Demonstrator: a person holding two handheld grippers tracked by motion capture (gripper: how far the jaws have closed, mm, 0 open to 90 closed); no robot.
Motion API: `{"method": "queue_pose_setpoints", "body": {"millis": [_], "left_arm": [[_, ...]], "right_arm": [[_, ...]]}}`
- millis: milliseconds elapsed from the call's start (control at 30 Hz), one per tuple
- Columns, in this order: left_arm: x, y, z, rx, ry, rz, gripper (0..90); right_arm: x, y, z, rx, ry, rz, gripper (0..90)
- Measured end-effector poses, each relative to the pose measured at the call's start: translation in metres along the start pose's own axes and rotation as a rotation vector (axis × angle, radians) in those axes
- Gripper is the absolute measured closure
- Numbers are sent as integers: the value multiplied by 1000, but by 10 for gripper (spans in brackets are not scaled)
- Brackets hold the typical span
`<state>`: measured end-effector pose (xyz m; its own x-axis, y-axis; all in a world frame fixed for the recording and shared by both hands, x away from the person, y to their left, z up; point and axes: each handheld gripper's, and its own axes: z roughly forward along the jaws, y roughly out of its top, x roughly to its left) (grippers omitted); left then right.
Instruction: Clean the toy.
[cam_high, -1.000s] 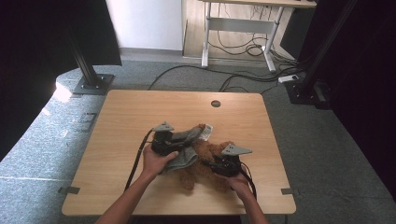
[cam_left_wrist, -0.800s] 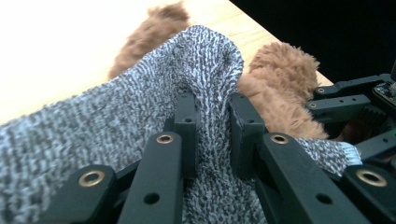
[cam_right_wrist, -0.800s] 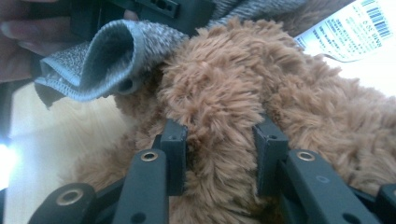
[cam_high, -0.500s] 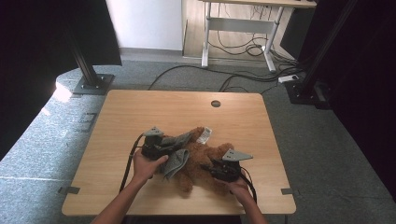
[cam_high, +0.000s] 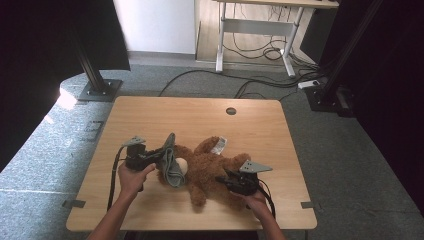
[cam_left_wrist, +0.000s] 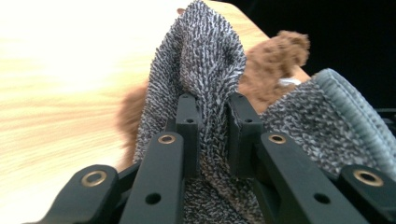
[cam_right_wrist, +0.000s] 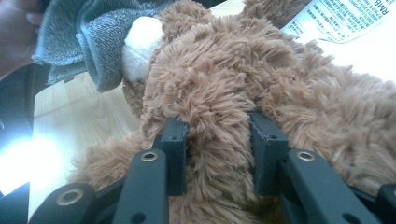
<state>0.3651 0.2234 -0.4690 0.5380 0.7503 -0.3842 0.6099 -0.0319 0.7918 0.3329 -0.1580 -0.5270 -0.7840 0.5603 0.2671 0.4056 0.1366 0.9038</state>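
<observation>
One brown teddy bear (cam_high: 210, 167) lies on the wooden table (cam_high: 200, 117), in the lower middle of the high view, with one grey knitted cloth (cam_high: 171, 162) draped over its head end so that a pale muzzle (cam_high: 180, 164) peeks out beside the fold. One white label (cam_high: 219, 146) sticks out from the bear toward the upper right of the toy.

Two grippers are at work. The left gripper (cam_high: 156, 155), at lower left of centre in the high view, has its jaws pinched on a raised ridge of the cloth; in the left gripper view the grey cloth (cam_left_wrist: 210, 84) stands up between the two black jaws, with brown fur (cam_left_wrist: 275, 60) behind it at upper right. The right gripper (cam_high: 225, 180), at lower right of centre, has its jaws clamped on a thick tuft of the bear's fur (cam_right_wrist: 219, 121), probably a limb or the side of the body, though the close view makes that hard to settle. In the right gripper view the cloth (cam_right_wrist: 79, 42) sits at upper left and the printed label (cam_right_wrist: 345, 18) at upper right.

One round hole (cam_high: 230, 110) shows in the tabletop near its far edge.
</observation>
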Motion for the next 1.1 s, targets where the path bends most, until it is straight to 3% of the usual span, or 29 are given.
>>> {"method": "queue_pose_setpoints", "body": {"millis": [100,233,300,367,467,600,733,867,933,1100], "left_arm": [[11,-4,-5,2,50,-4,771],[31,-14,-11,17,111,-42,773],[36,-21,-11,17,87,-78,774],[32,-23,-10,4,56,-72,776],[14,-14,-13,-44,-4,-35,777],[-23,7,-16,-97,-84,49,778],[-64,26,-6,-101,-164,126,777],[-94,33,26,-51,-197,178,775],[-104,32,46,-9,-205,178,775],[-110,21,90,104,-190,151,774]], "right_arm": [[0,0,0,1,-1,1,632],[-1,0,-1,-5,-4,8,630],[-2,-1,-1,-8,-3,15,629],[-3,-1,-2,-10,-1,24,628],[-3,-1,-2,-11,2,27,628],[-4,-1,-2,-15,5,29,627],[-4,-1,-2,-17,6,28,625],[-4,-1,-2,-19,7,28,622],[-4,-1,-2,-20,5,30,621],[-3,-1,-2,-20,-2,24,618]]}}
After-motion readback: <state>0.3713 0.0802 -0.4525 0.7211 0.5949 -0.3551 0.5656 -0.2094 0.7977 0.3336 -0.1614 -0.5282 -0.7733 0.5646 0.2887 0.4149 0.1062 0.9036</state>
